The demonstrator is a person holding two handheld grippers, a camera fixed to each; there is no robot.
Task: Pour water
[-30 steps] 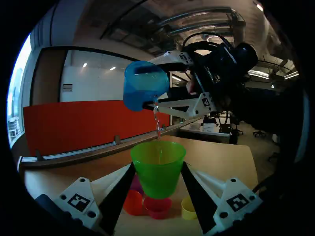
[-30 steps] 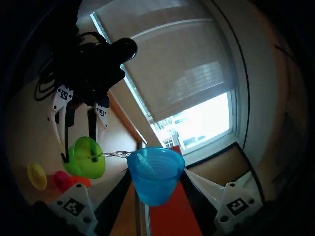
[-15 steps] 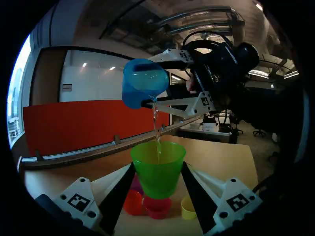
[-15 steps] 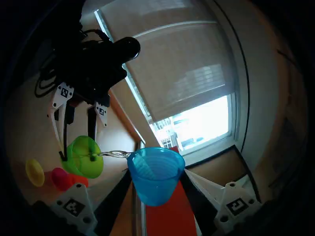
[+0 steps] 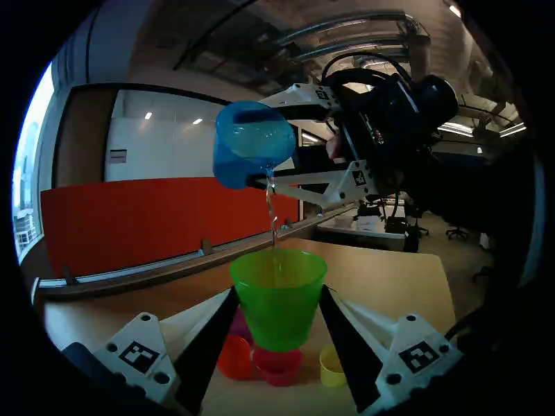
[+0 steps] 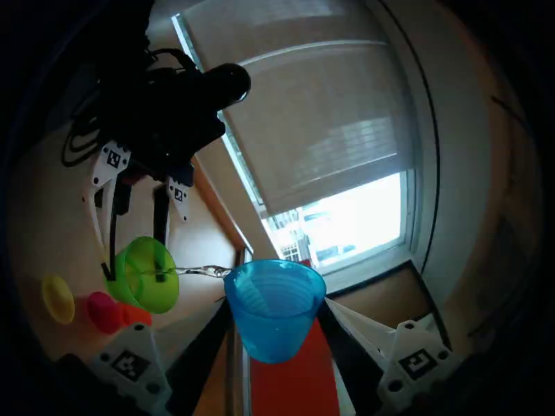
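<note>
Clearly the left gripper (image 5: 277, 295) held the green cup (image 5: 279, 315) between both fingers above the tabletop (image 5: 388, 277). The right gripper (image 6: 275, 305) clamped the blue cup (image 6: 274, 326), tilted just above it, and a thin stream of water (image 5: 270, 215) fell from its rim into the green cup.

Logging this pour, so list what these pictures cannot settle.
Left gripper view: water level in the green cup, hidden by its tinted wall.
Right gripper view: water left in the blue cup, too faint against the ribbed inside.
Left gripper view: small cups on the table, partly behind the green cup.
</note>
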